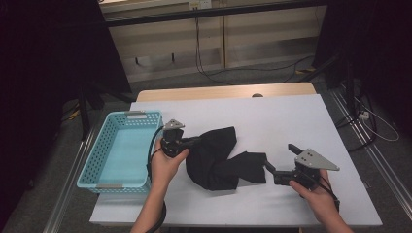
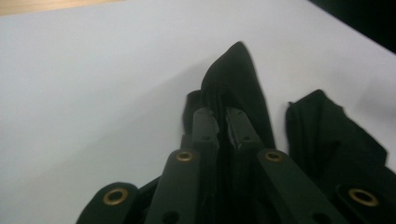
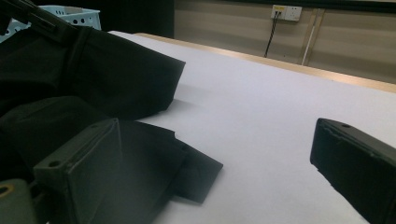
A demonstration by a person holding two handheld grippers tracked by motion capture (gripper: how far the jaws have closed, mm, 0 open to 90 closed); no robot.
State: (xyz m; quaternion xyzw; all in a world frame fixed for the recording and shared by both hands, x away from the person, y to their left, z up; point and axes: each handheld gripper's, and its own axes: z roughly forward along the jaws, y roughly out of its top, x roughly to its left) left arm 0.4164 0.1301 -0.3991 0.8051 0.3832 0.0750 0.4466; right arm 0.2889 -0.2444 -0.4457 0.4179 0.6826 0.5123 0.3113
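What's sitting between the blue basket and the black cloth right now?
The left gripper, in the person's left hand, lies between the blue basket and the black cloth, shut on the cloth's near edge. The high view shows it.

Matt black cloth (image 1: pixel 216 158) lies on smooth white tabletop (image 1: pixel 291 121).

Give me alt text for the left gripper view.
The left gripper, jaws shut, pinches a fold of black cloth that rises to a point above a white table. More of the cloth lies bunched at right.
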